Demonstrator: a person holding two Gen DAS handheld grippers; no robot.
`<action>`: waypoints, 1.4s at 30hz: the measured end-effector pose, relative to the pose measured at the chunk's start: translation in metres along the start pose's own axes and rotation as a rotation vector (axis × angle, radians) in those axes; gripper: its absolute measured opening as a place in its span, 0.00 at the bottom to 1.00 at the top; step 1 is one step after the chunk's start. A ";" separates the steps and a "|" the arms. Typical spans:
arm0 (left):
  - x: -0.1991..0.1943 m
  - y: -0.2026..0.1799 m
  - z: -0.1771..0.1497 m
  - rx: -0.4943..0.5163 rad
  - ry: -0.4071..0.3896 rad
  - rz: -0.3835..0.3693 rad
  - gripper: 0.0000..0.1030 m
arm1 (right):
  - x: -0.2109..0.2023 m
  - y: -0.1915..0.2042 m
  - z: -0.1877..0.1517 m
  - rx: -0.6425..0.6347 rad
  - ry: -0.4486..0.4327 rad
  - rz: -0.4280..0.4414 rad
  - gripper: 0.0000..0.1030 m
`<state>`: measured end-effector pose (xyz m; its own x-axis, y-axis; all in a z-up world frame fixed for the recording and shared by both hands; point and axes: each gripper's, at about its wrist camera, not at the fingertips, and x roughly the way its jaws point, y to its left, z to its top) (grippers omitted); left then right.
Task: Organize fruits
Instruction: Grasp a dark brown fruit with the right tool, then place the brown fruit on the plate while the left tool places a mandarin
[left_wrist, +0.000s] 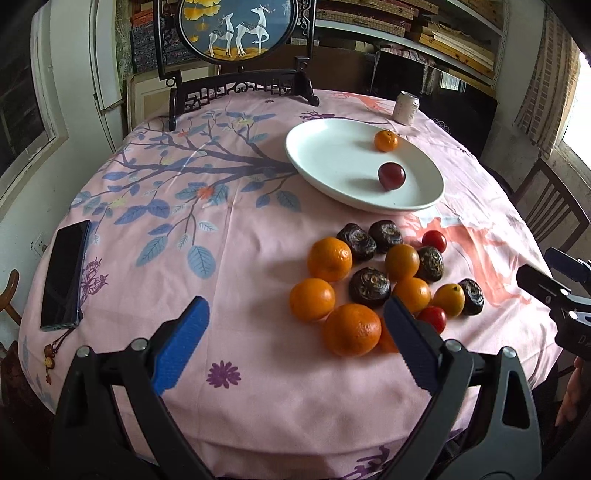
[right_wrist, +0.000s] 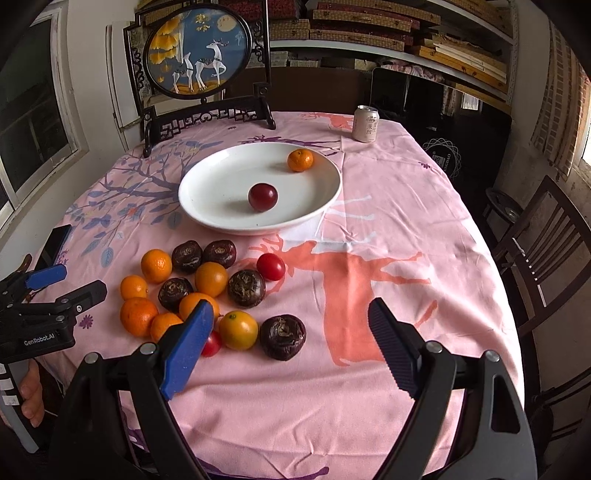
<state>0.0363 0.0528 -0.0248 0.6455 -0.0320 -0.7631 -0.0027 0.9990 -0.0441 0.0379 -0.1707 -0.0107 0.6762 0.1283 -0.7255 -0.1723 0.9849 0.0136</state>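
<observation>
Two fruits lie on the white plate (right_wrist: 207, 173) at the far middle of the table: a small orange (right_wrist: 300, 160) near its far rim and a dark red plum (right_wrist: 262, 197) nearer its centre, well apart from each other. The rest sit in a loose heap on the pink tablecloth (right_wrist: 388, 206), just in front of the plate: oranges (left_wrist: 329, 259), dark brown water chestnuts (right_wrist: 282, 336) and small red tomatoes (right_wrist: 270, 266), many of them touching. The left gripper (left_wrist: 295, 345) hangs above the near edge of the cloth with its jaws spread wide and nothing between the pads; the heap lies just ahead, and the nearest big orange (left_wrist: 351, 329) sits beside its right finger. The right gripper (right_wrist: 291, 350) is likewise wide apart and empty, over bare cloth; the heap lies to its left, with one chestnut just ahead between its fingers and a tomato partly hidden behind its blue finger. A phone (left_wrist: 64, 275) lies at the left edge, a drink can (right_wrist: 365, 124) stands beyond the plate
</observation>
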 end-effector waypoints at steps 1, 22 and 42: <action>0.000 -0.001 -0.004 0.017 0.010 0.000 0.94 | 0.003 0.000 -0.005 -0.005 0.011 -0.003 0.83; 0.043 0.001 -0.035 0.005 0.184 0.003 0.94 | 0.079 0.003 -0.032 -0.026 0.118 0.056 0.39; 0.071 -0.029 -0.012 0.018 0.149 -0.073 0.61 | 0.067 -0.012 -0.035 0.052 0.134 0.098 0.40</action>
<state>0.0732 0.0209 -0.0856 0.5230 -0.1076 -0.8455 0.0551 0.9942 -0.0924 0.0600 -0.1785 -0.0832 0.5559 0.2106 -0.8041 -0.1927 0.9737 0.1218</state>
